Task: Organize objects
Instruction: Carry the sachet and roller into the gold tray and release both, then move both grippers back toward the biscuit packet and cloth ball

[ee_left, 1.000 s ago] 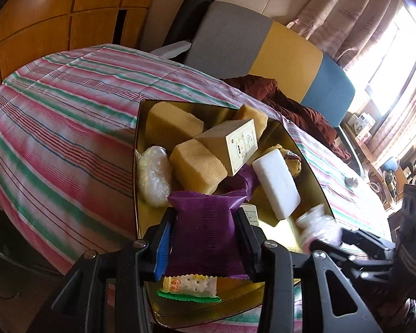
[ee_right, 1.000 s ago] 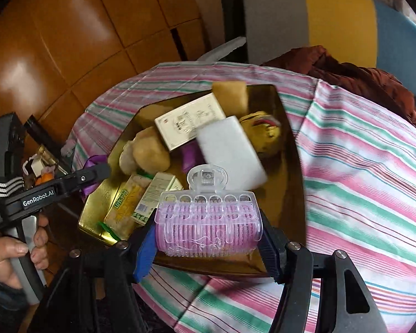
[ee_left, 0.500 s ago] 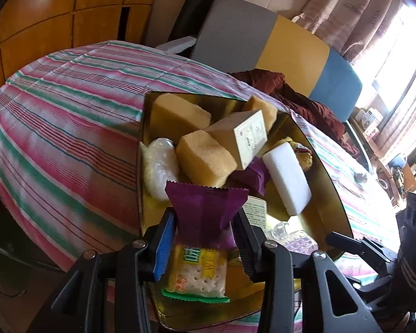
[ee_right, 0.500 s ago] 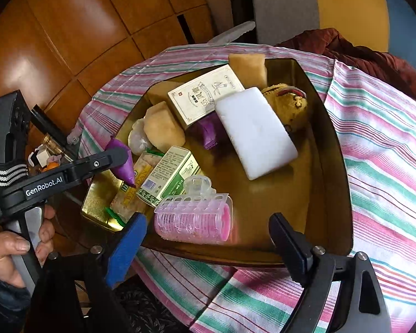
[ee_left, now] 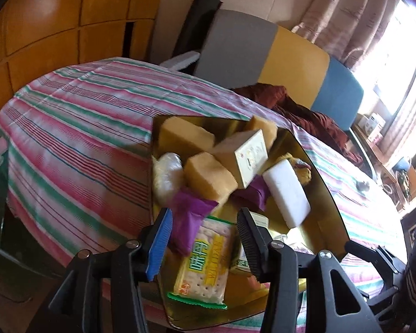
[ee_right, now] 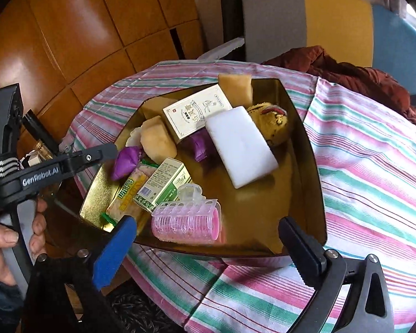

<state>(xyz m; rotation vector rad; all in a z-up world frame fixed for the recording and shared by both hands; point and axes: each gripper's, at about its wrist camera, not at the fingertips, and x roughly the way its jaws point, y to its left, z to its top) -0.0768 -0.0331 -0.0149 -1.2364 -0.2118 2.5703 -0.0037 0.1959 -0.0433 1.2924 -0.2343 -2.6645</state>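
- Left wrist view: left gripper point(ee_left: 203, 230) opening, jaws parting off the purple snack pouch point(ee_left: 187, 219); pouch now resting in the gold tray point(ee_left: 327, 194) at 6 o'clock, leaning on the cracker packet point(ee_left: 205, 263), no longer pinched as a second ago.
- Sponge blocks point(ee_left: 208, 176), cream box point(ee_left: 249, 158) and white foam pad point(ee_left: 287, 191) piled toward 12 o'clock.
- Right wrist view: right gripper point(ee_right: 208, 238) spread fully wide, nothing clamped; pink hair roller point(ee_right: 187, 219), held a second ago, lying inside the tray rim at 6 o'clock beside the green box point(ee_right: 163, 183).
- Likely meaning: both deliveries done, hands free to fetch the next loose items.
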